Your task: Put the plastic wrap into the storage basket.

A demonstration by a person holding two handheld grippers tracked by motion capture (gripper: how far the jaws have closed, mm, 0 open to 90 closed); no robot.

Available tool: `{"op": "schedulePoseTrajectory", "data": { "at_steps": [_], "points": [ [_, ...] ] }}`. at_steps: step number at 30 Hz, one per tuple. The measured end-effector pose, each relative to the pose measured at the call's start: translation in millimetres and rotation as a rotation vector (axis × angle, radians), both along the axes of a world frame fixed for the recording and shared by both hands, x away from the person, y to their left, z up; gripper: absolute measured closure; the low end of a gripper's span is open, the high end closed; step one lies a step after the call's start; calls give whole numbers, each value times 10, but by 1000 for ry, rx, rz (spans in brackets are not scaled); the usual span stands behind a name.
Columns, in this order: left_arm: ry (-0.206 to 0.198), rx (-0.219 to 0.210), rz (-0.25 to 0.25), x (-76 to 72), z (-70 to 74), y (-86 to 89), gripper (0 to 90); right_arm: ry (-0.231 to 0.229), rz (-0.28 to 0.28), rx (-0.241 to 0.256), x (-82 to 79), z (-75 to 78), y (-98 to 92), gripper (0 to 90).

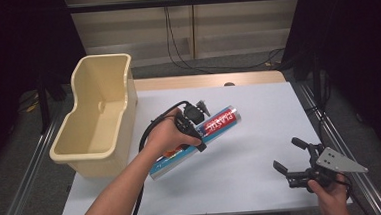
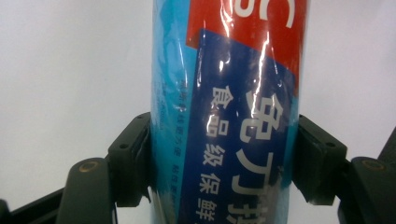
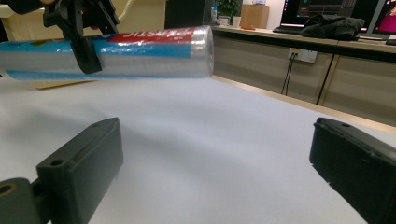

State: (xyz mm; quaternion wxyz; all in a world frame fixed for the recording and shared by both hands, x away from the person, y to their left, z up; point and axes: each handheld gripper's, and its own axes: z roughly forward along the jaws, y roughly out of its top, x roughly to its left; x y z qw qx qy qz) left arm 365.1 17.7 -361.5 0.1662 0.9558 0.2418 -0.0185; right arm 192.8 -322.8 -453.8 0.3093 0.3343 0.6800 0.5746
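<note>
Plastic-wrap roll (image 1: 196, 139) hangs lifted over the worktop's (image 1: 258, 108) middle, near the cream bin (image 1: 99, 118), clamped by the left hand-held gripper (image 1: 198, 132); the right hand-held gripper (image 1: 287, 156) gapes empty near the front right corner.

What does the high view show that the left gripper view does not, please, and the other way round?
High view alone: the cream bin at the table's left, and the right gripper open, apart from the roll. Left gripper view alone: the blue label's white characters and both black pads pressing the wrap. Shared: the left gripper clamped on the plastic wrap roll.
</note>
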Motion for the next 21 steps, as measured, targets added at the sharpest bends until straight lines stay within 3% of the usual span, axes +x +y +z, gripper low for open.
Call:
{"op": "schedulePoseTrajectory", "data": {
  "at_steps": [9,14,18,21],
  "points": [
    [3,-20,82,62,225,174,320,2,-4,7,5,-3,6,24],
    [19,-36,129,108,352,287,320,2,-2,3,2,-2,11,24],
    [24,-23,135,122,430,345,320,1,-1,3,1,-2,15,24],
    [38,-34,173,142,498,406,320,1,-3,7,0,0,19,24]
  ]
}}
